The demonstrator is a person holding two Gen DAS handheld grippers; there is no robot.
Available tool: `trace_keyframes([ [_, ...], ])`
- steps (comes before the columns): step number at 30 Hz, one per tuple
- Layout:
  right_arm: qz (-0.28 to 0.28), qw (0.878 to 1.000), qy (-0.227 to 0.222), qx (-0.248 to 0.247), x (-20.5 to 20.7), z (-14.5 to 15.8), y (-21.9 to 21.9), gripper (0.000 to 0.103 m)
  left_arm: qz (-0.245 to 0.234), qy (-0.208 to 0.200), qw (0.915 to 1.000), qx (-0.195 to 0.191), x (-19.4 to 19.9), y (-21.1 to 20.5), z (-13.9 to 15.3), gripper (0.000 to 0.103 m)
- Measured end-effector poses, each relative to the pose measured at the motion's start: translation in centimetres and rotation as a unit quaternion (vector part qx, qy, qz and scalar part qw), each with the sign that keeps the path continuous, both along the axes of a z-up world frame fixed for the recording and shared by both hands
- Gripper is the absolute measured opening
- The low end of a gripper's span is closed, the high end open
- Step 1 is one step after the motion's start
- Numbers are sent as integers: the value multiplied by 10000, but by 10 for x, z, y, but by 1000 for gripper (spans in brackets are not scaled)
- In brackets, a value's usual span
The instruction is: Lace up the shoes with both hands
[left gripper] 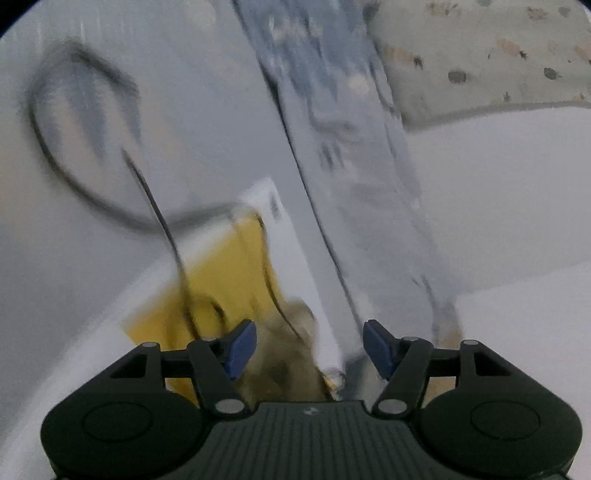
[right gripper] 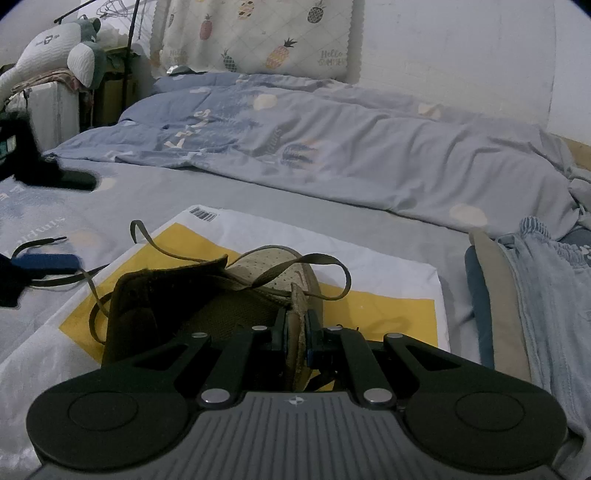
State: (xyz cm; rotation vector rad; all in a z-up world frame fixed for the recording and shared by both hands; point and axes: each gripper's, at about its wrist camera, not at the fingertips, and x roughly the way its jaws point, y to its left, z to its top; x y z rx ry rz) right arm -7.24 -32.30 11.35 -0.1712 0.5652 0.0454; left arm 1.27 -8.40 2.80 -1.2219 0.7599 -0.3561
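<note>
The olive shoe (right gripper: 236, 295) sits on a white-and-yellow mailer bag (right gripper: 388, 280) spread on the bed (right gripper: 258, 192). The right gripper (right gripper: 295, 332) pinches the shoe's side flap tight between its blue pads. The left gripper (left gripper: 309, 349) stands wide with nothing between its fingers, above the blurred shoe; the dark lace (left gripper: 162, 225) loops loosely beyond it

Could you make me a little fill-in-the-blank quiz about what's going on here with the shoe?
1. The right gripper is shut on the side of the ____.
2. The shoe sits on a white and ____ bag.
3. The left gripper has its jaws ____, holding nothing.
4. The pillow by the wall is printed with ____.

Missing words: shoe; yellow; open; pineapples
</note>
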Motion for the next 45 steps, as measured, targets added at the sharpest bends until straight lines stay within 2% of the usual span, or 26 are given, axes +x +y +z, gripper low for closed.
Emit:
trace_keyframes([
  [8,-9,10000,-14,-29,0,-3,5,6,-238,305,9980,-508,14,-27,-17,62],
  [15,-26,10000,-17,-35,-1,-3,10,6,-187,503,9982,-262,29,-43,-22,62],
  [19,-26,10000,-18,-53,-2,-2,11,6,67,576,9983,-13,30,-48,-25,62],
  [21,-28,10000,-23,-68,-2,-3,12,6,213,585,9980,-73,28,-48,-28,61],
  [24,3,10000,-30,-70,-2,-3,5,6,513,621,9958,-440,23,-46,-36,61],
  [28,-29,10000,-30,-89,-2,-4,8,6,609,626,9929,-803,18,-52,-39,61],
  [32,-38,10000,-21,-89,-2,-4,9,6,735,635,9909,-936,13,-51,-42,61],
  [35,-41,9999,-30,-98,-3,-3,10,7,735,672,9918,-801,18,-53,-45,60],
  [40,-44,9999,-52,-131,-2,-5,9,7,781,841,9913,-637,18,-53,-51,40],
  [45,-62,9999,-69,-140,-2,-6,10,7,841,754,9919,-574,25,-53,-46,25],
])
